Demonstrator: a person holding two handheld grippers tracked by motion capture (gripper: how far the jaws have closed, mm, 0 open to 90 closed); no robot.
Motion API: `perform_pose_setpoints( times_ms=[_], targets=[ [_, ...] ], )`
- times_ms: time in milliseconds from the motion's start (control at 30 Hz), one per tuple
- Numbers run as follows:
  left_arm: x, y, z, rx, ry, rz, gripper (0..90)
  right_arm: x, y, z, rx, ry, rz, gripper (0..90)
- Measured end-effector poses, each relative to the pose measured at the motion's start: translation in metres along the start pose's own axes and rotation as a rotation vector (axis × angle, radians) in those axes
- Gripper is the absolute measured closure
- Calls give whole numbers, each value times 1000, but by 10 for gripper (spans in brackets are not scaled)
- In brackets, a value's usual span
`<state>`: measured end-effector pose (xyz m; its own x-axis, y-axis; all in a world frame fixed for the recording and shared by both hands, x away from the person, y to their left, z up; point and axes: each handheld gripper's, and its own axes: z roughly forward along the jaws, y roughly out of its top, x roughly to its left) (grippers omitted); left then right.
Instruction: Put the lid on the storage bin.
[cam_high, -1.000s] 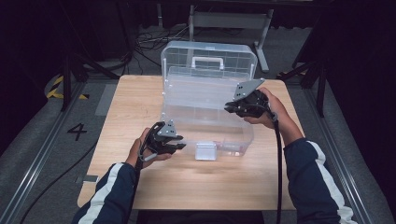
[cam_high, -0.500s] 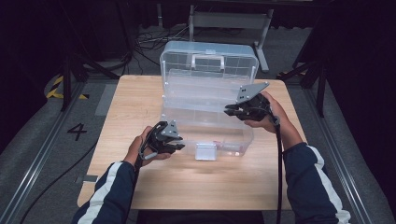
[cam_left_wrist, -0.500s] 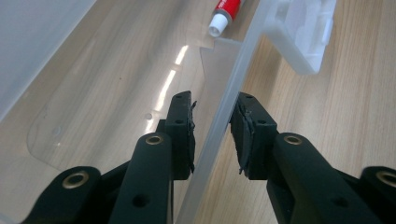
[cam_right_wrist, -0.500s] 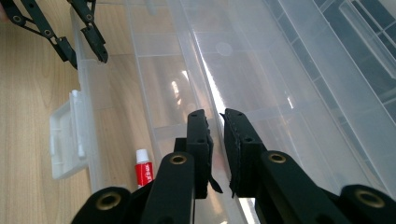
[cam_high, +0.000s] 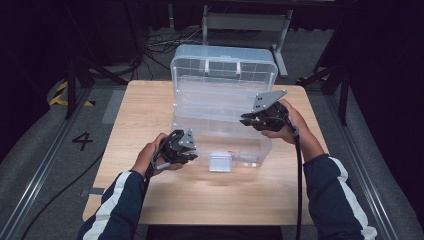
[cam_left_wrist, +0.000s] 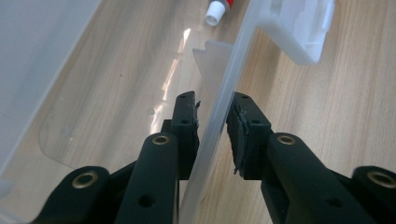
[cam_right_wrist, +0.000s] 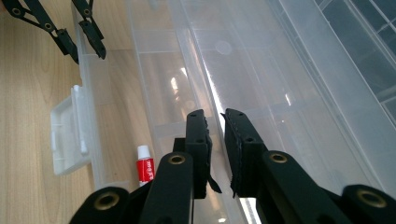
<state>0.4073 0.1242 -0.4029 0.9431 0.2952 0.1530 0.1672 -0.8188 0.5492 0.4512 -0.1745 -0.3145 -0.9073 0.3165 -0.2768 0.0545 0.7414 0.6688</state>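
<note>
Clear plastic compartment box (cam_high: 220, 120) set at middle of light wooden table (cam_high: 150, 190), lid raised toward far side. Front wall straddled by left gripper (cam_left_wrist: 212, 128), jaws parted, wall not yet pinched; presumably positioned to steady base. Inner tray edge clamped by right gripper (cam_right_wrist: 215, 135), 2 jaws closed on thin wall, likely for lifting. Small red-and-white tube (cam_right_wrist: 144, 165) lying inside box near white front latch (cam_right_wrist: 70, 135).

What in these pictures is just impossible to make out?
- Small red tube with a white cap: right gripper view, lower end hidden behind the jaws; label too small to read.
- Clear plastic compartment box: high view, glare and clear walls blur the dividers.
- Left hand-held gripper: its own view, box wall between the jaws, contact unclear.
- Right hand-held gripper: whether it pinches the thin clear wall, unclear.
</note>
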Motion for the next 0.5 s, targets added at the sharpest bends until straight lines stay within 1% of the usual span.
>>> perform_pose_setpoints(
  times_ms=[33, 133, 233, 367, 400, 467, 500],
  targets=[
    [0, 1, -1, 3, 10, 17, 750, 0, 0, 0, 0, 0, -1, 802],
    [-2, 0, -2, 8, 19, 16, 746, 0, 0, 0, 2, -2, -4, 801],
    [-2, 0, -4, -14, 32, 22, 741, 2, 0, 0, 3, -7, -4, 799],
    [-4, -1, -7, -39, 44, 16, 721, 3, -1, 0, -4, -13, -1, 796],
    [-5, -1, -8, -46, 46, 6, 707, 3, -2, 0, -7, -15, -1, 795],
    [-6, -1, -9, -46, 51, 10, 696, 4, -3, 0, -10, -12, 0, 794],
    [-6, -2, -11, -57, 50, 10, 694, 4, -3, 0, -12, -14, 3, 794]
  ],
)
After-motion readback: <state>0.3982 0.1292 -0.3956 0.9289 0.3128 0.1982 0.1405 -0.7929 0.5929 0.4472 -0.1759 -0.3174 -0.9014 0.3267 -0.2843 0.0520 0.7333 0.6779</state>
